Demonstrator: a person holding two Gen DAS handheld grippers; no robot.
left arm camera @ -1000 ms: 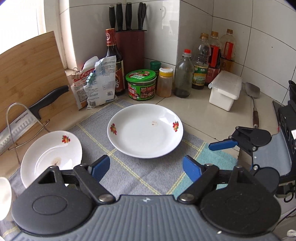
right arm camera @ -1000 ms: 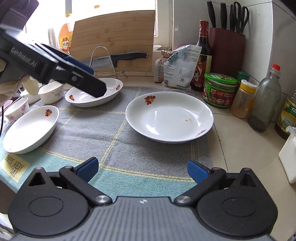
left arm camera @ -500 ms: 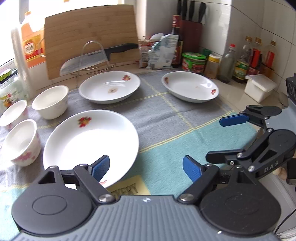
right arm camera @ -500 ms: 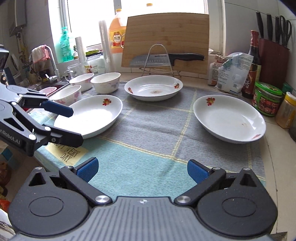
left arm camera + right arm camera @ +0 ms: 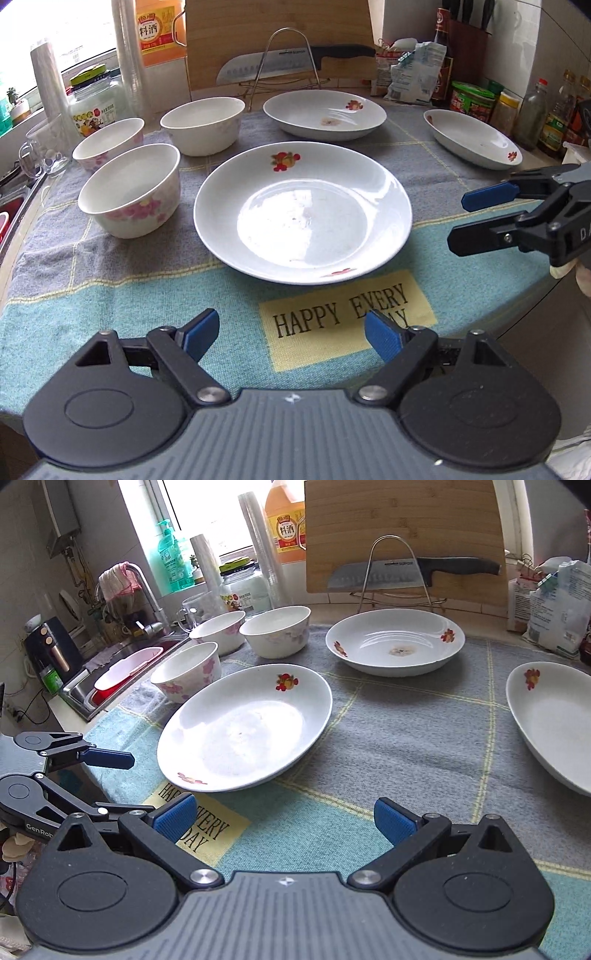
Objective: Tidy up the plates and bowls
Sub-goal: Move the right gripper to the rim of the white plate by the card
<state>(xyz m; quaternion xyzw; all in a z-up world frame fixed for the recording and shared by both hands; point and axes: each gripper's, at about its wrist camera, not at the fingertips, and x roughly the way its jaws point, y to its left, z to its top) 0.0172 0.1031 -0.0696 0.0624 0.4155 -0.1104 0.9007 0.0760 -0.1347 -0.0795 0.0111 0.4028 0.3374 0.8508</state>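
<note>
Three white flowered plates lie on a grey-blue mat (image 5: 110, 288): a near plate (image 5: 303, 218) (image 5: 243, 727), a far plate (image 5: 325, 114) (image 5: 395, 642) and a right plate (image 5: 476, 138) (image 5: 554, 720). Three white bowls stand left of them: a near bowl (image 5: 131, 190) (image 5: 186, 672), a far-left bowl (image 5: 109, 142) (image 5: 219, 631) and a back bowl (image 5: 203, 125) (image 5: 275, 629). My left gripper (image 5: 291, 332) is open and empty, low over the mat's front edge before the near plate. My right gripper (image 5: 282, 818) is open and empty, to its right.
A cutting board (image 5: 277, 37) and a knife on a wire rack (image 5: 291, 66) stand behind the plates. Jars, bottles and bags (image 5: 472, 98) line the back right. A sink with a tap (image 5: 125, 661) lies left of the mat. Bottles and a jar (image 5: 96, 103) stand at the back left.
Both grippers have swung left and pulled back to the mat's front edge. The near plate and the bowls have come into view. Both stay open and empty.
</note>
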